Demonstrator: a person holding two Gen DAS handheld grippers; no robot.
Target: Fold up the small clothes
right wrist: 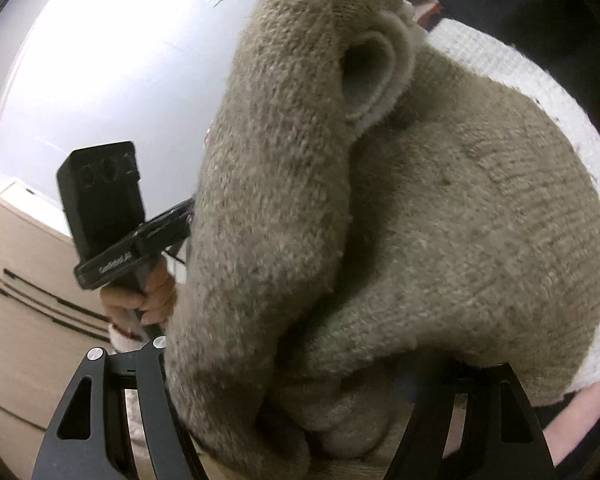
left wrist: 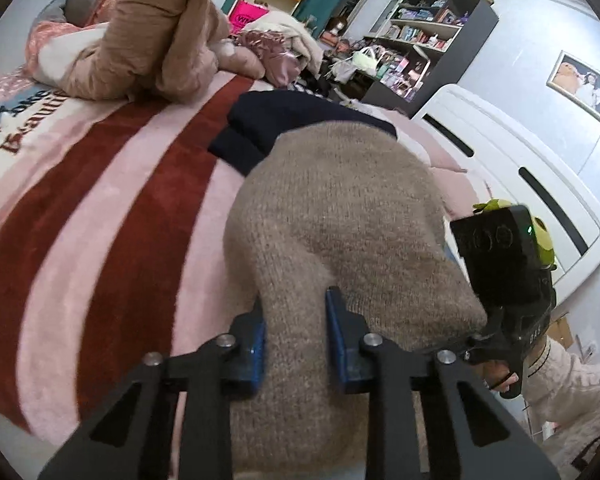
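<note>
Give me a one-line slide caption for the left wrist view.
Left gripper clamps a beige knit sweater above a striped blanket, a dark folded garment lying behind.

The left gripper (left wrist: pixel 296 344) is pinching in, its blue pads (left wrist: pixel 256 356) pressing a fold of the beige knit garment (left wrist: pixel 340 208) between them. The right gripper (right wrist: pixel 300 432) is buried in the same knit, its black arms standing wide on either side and its fingertips hidden, so its grip is unreadable. In the right wrist view, the left hand (right wrist: pixel 140 300) is wrapping its handle; in the left wrist view, the right hand (left wrist: pixel 500 376) is doing likewise.
</note>
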